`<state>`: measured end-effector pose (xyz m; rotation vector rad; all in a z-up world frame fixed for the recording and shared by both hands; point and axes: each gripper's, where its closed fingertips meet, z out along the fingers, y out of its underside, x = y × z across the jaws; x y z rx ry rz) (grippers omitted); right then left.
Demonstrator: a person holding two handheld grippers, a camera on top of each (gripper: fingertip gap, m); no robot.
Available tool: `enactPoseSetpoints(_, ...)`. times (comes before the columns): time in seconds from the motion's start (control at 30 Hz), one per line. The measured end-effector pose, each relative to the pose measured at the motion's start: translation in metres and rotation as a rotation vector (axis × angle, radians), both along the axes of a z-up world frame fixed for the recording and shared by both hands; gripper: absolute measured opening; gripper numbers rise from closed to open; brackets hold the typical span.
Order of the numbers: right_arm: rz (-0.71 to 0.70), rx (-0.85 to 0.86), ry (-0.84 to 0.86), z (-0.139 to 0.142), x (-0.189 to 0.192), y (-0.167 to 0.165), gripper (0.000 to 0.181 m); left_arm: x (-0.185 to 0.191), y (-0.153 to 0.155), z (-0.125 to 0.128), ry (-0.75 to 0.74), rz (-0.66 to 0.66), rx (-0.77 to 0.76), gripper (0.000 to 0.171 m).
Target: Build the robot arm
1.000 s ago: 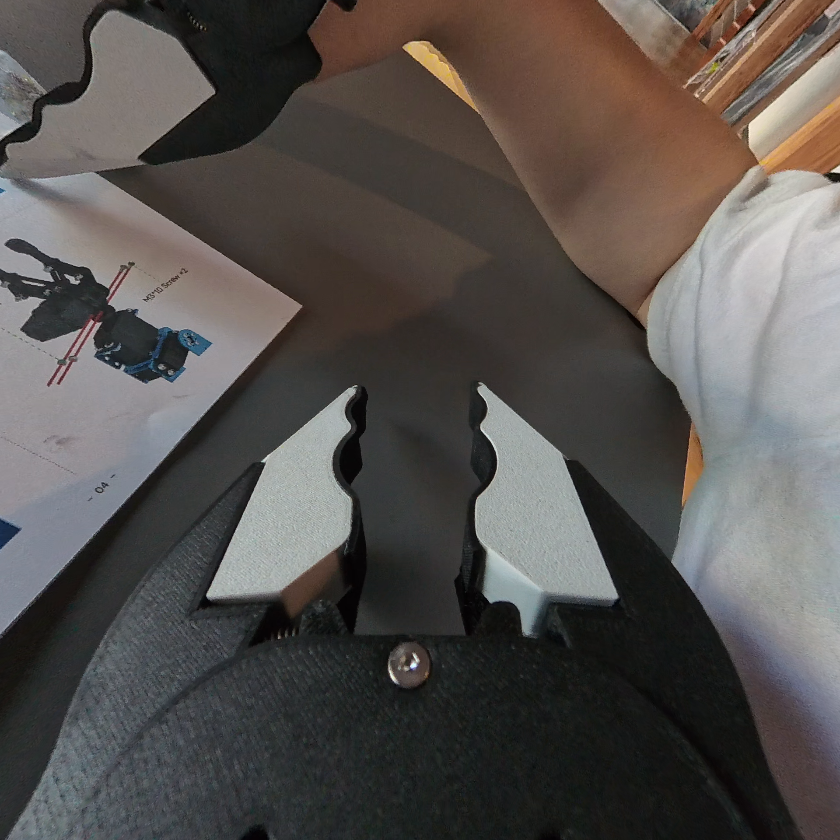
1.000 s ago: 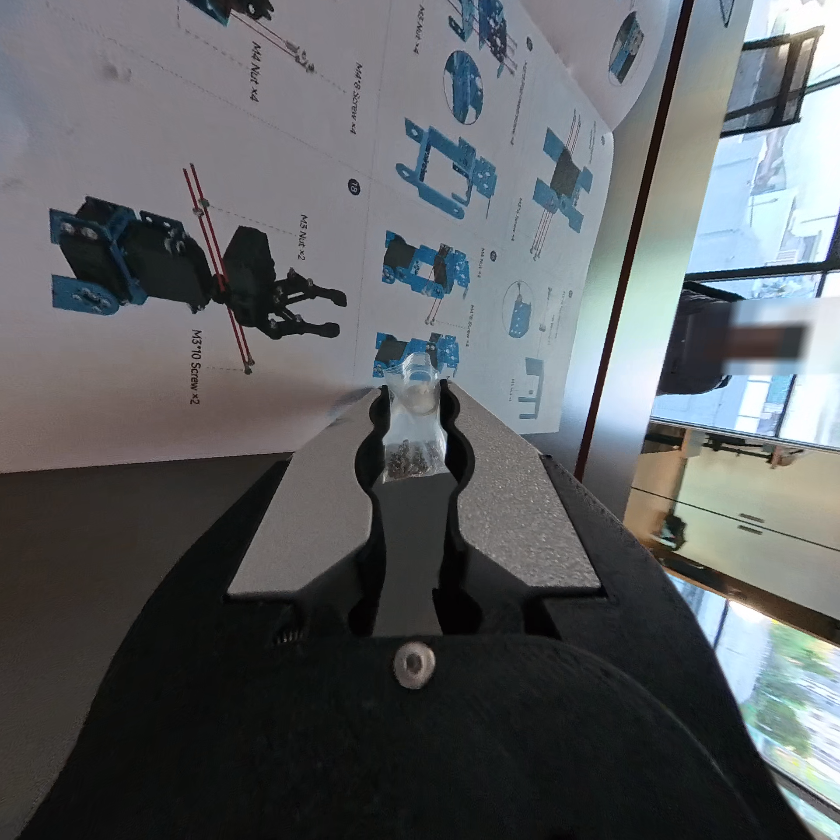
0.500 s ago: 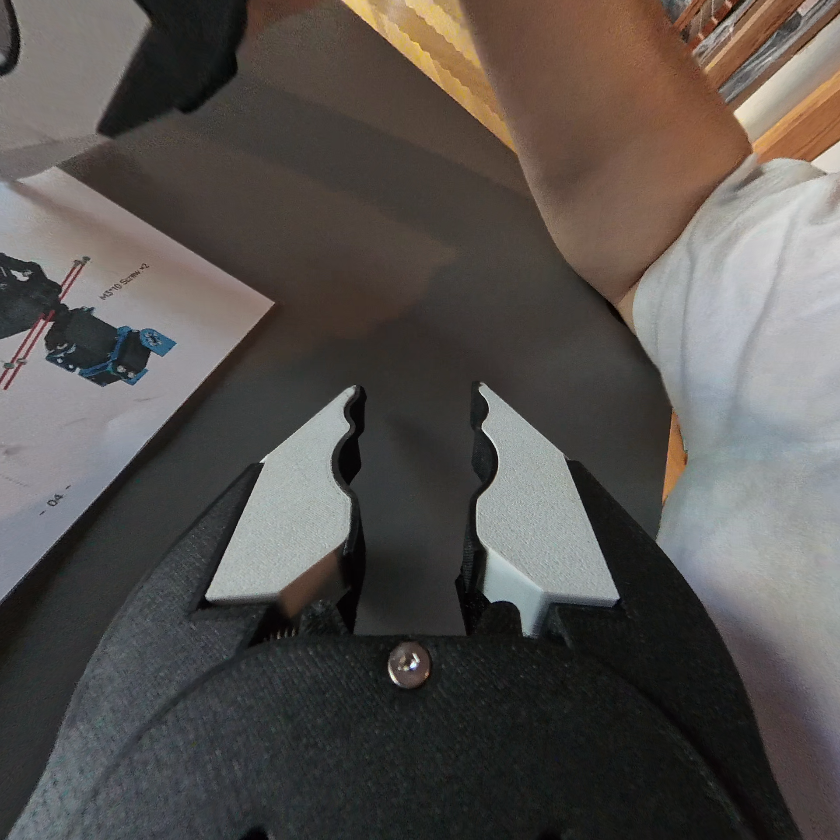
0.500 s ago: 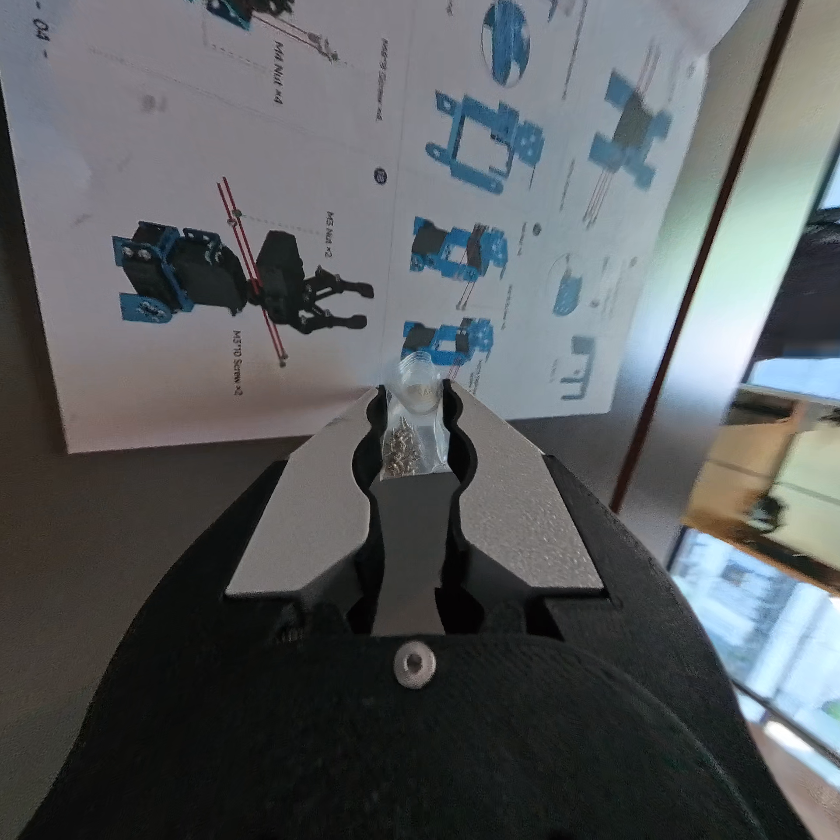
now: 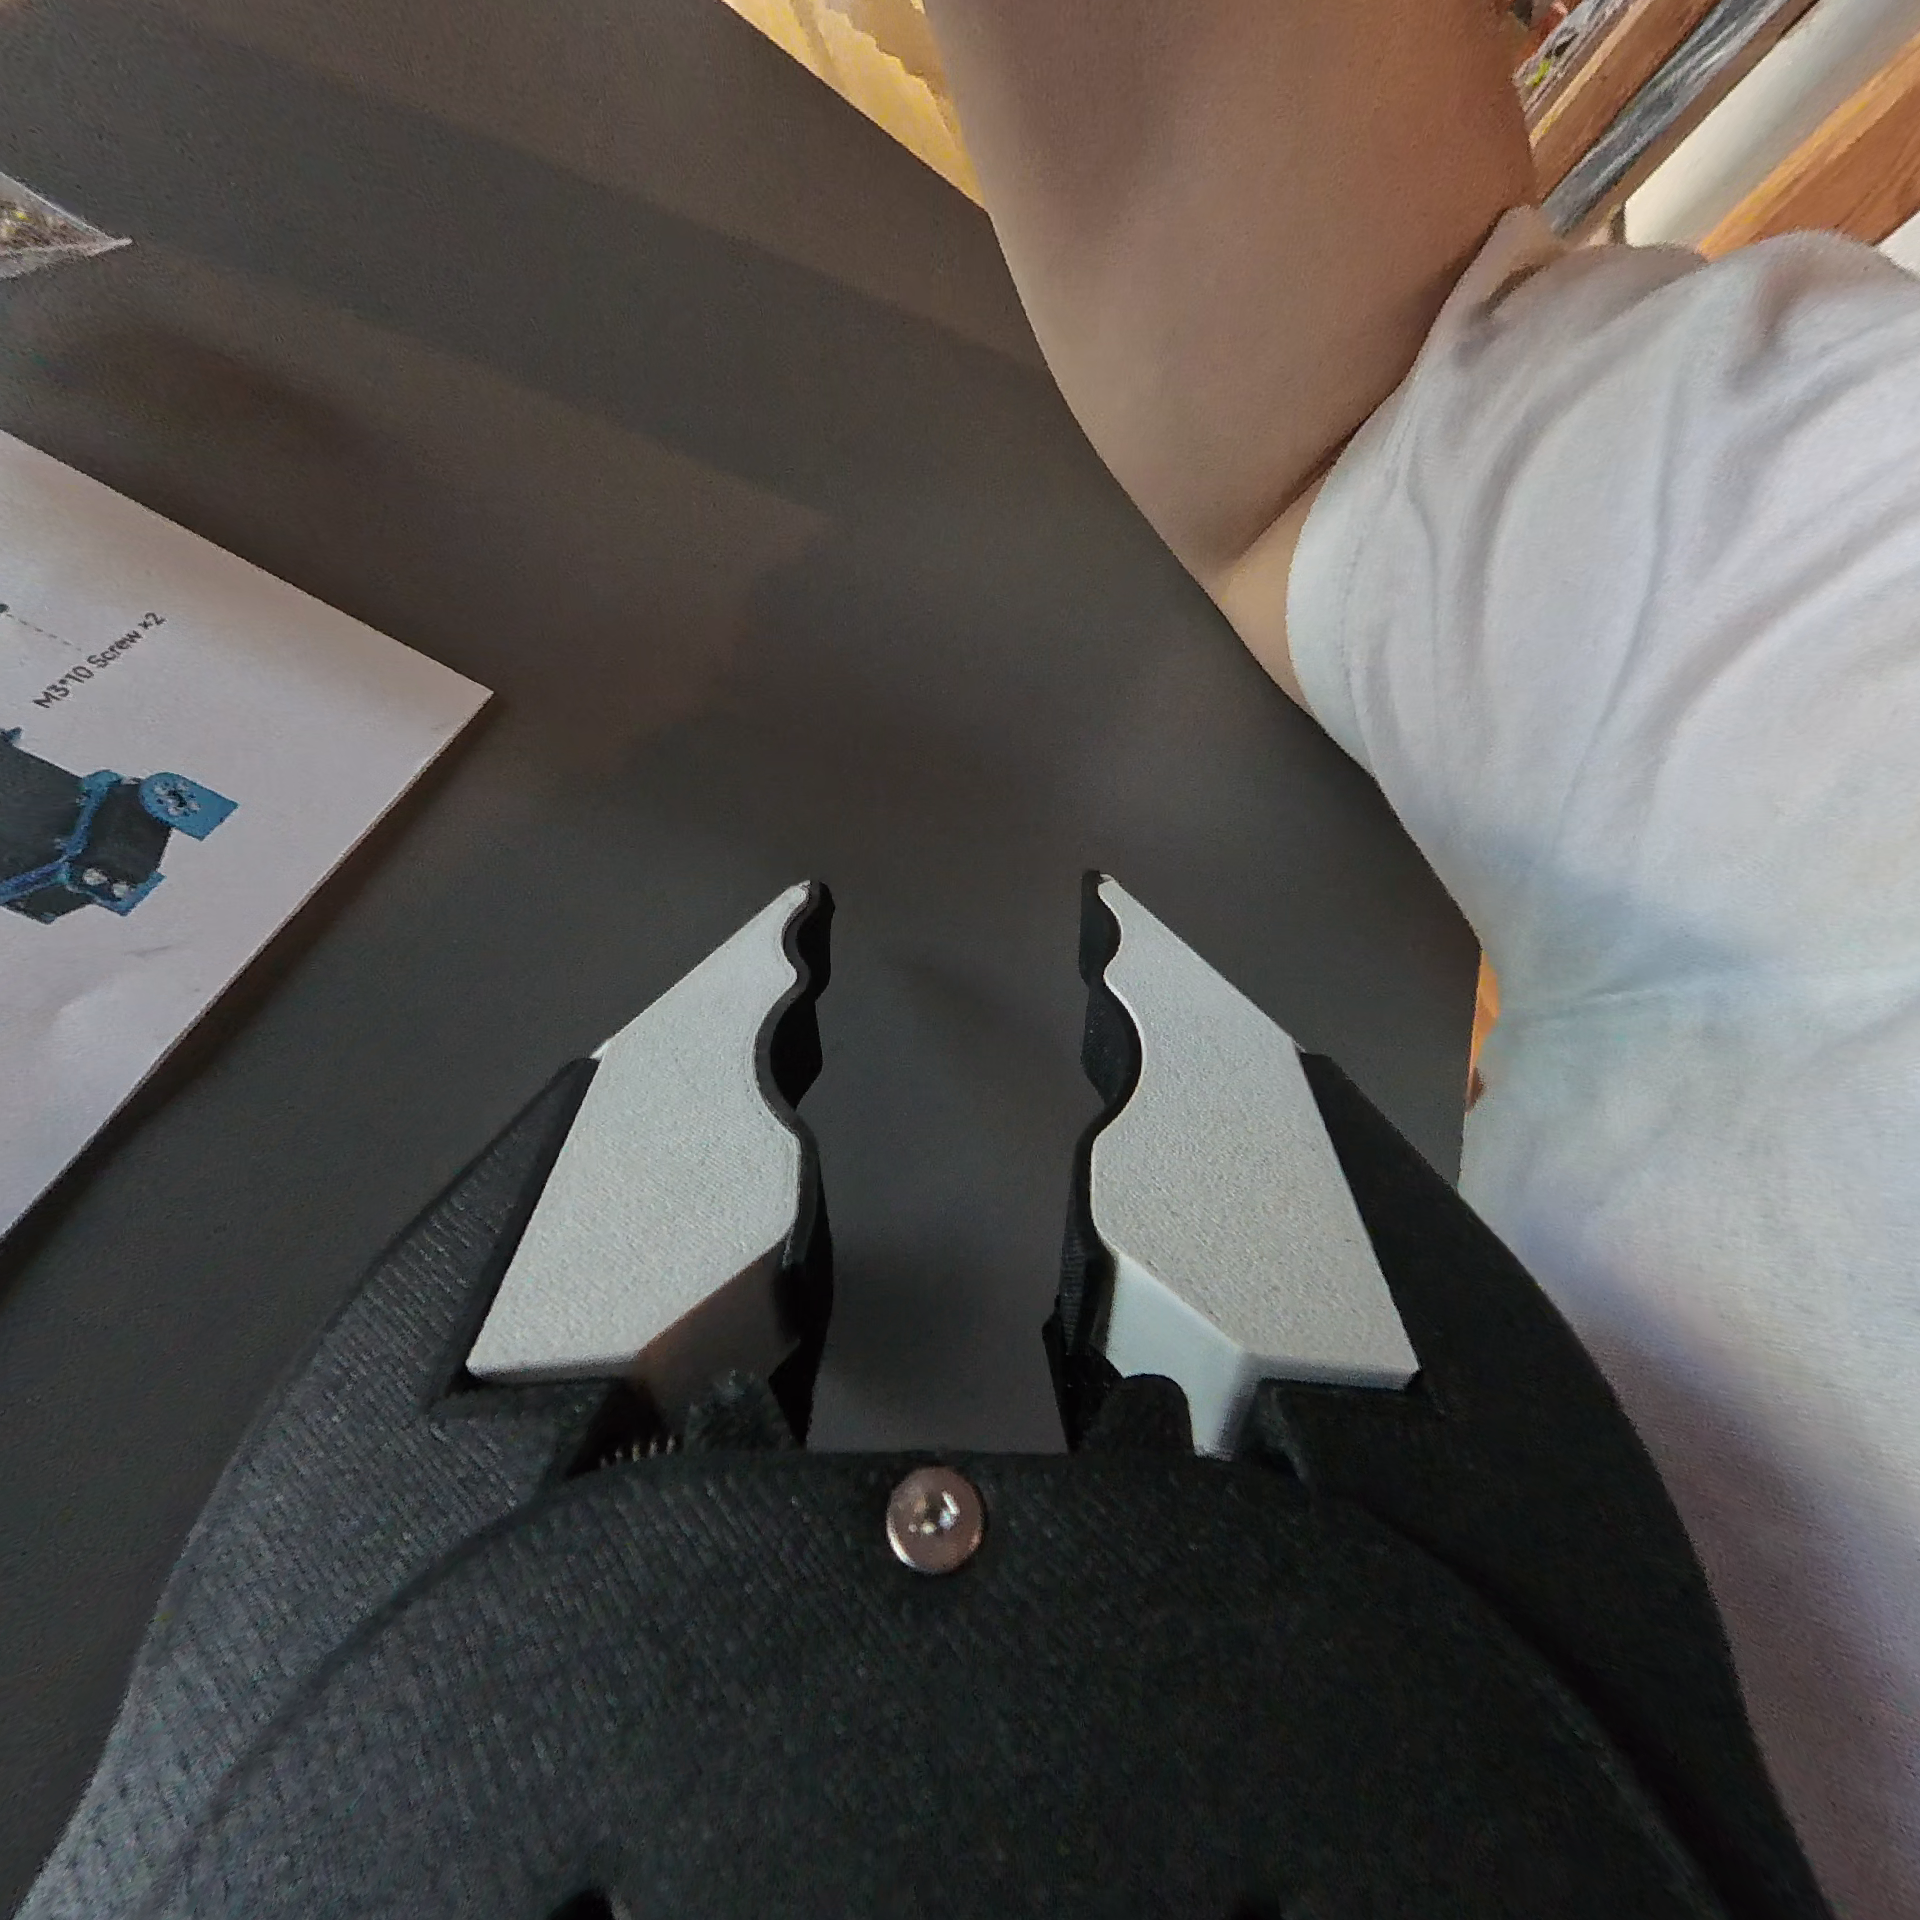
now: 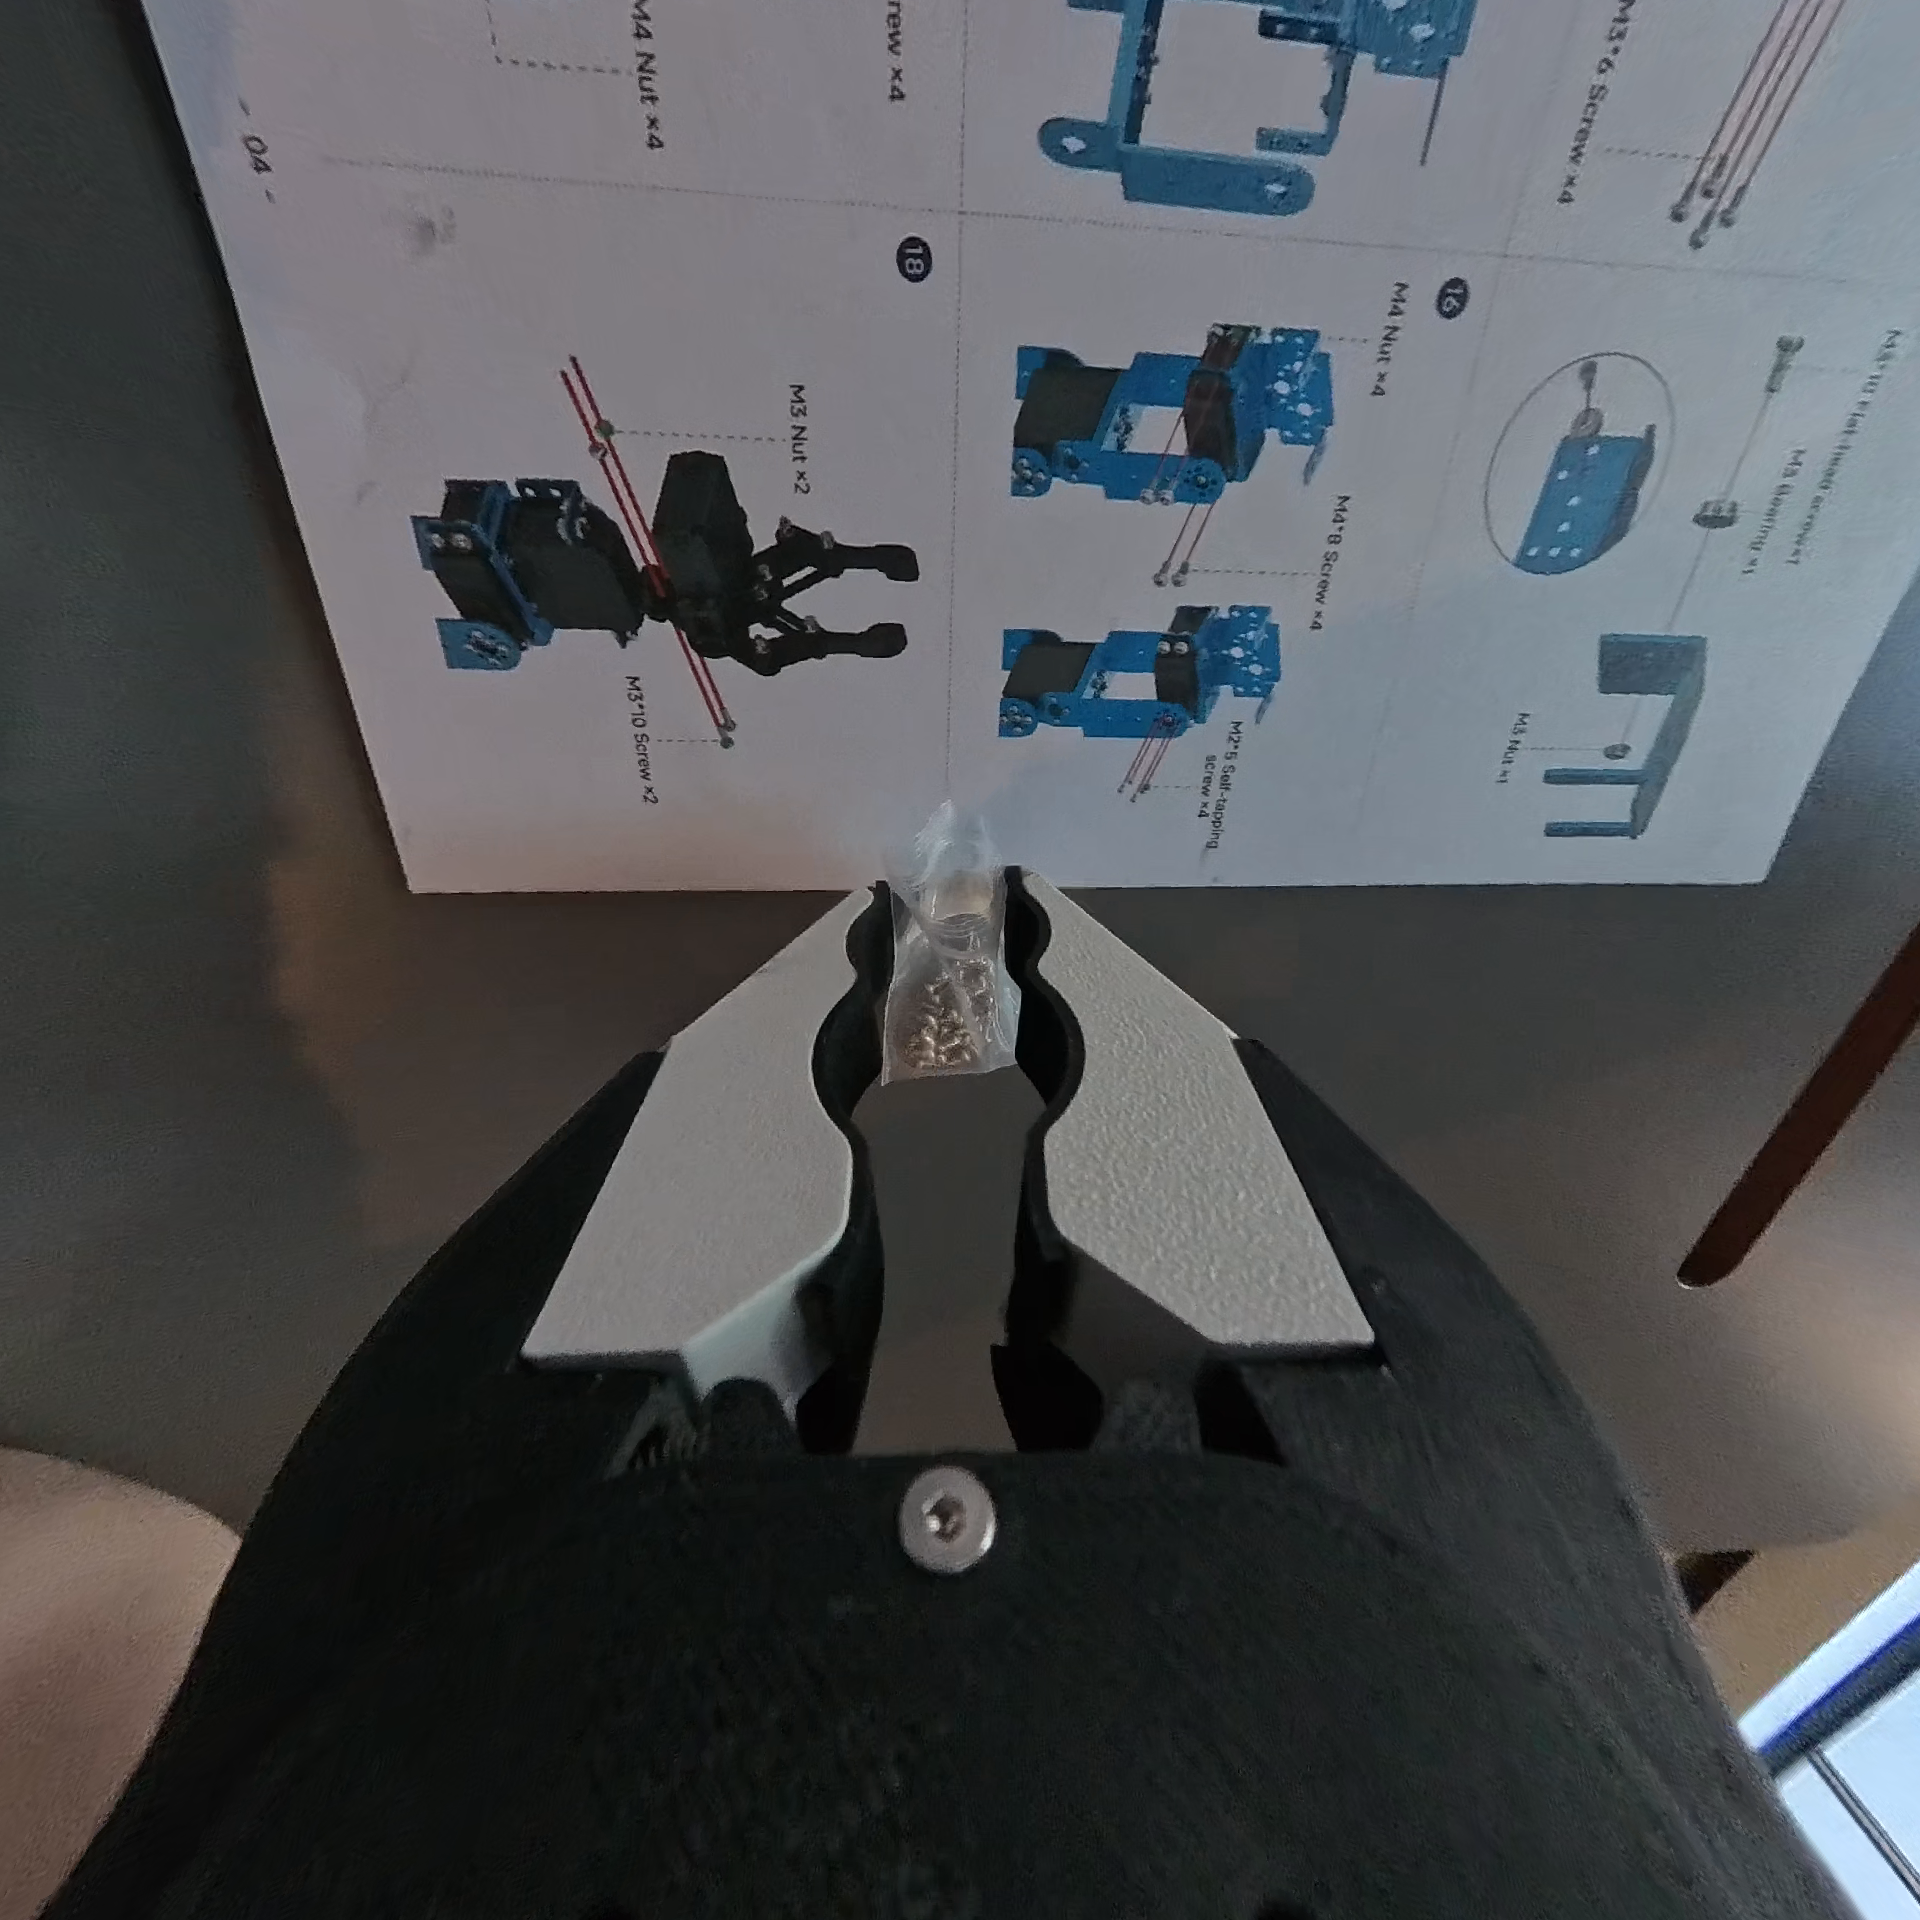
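at the far left edge of the left wrist view a corner of a clear bag (image 5: 47, 223) shows against the dark grey table (image 5: 623, 416), too cut off to tell more. below it lies the white instruction sheet (image 5: 208, 852) with a printed blue and black part, flat on the table. the left gripper (image 5: 954, 899) sits to the right of that sheet's corner, its grey fingers (image 5: 665, 1164) spread apart with only bare table showing between them. right of it a person's bare forearm (image 5: 1195, 260) crosses the table edge, and a white shirt (image 5: 1610, 831) fills the right side. in the right wrist view the same table (image 6: 156, 727) frames the assembly sheet (image 6: 1039, 468), printed with blue and black diagrams. the right gripper (image 6: 951, 899) points at the sheet's near edge, its fingers (image 6: 727, 1143) closed together on a small clear bag of screws (image 6: 945, 997); the bag's top sticks out past the tips over the sheet's edge, the screws gathered at its lower end. further right runs the table's dark brown rim (image 6: 1829, 1091).
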<state>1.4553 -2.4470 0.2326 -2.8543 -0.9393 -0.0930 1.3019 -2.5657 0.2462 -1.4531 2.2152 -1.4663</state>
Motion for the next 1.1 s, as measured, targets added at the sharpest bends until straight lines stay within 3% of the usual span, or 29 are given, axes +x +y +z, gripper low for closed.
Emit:
enactPoseSetpoints(0.37, -0.046, -0.105, -0.075, -0.008, 0.012, -0.02, 0.02, -0.002, -0.003, 0.0, 0.009, -0.01, -0.011, 0.047)
enactPoseSetpoints(0.7, 0.088, -0.113, -0.12, -0.003, -0.007, 0.02, 0.02, 0.0, -0.005, -0.002, 0.004, -0.011, 0.003, 0.046)
enactPoseSetpoints(1.1, 0.086, -0.224, -0.194, -0.008, -0.008, 0.018, 0.02, 0.002, -0.009, -0.003, -0.005, -0.008, 0.025, 0.048)
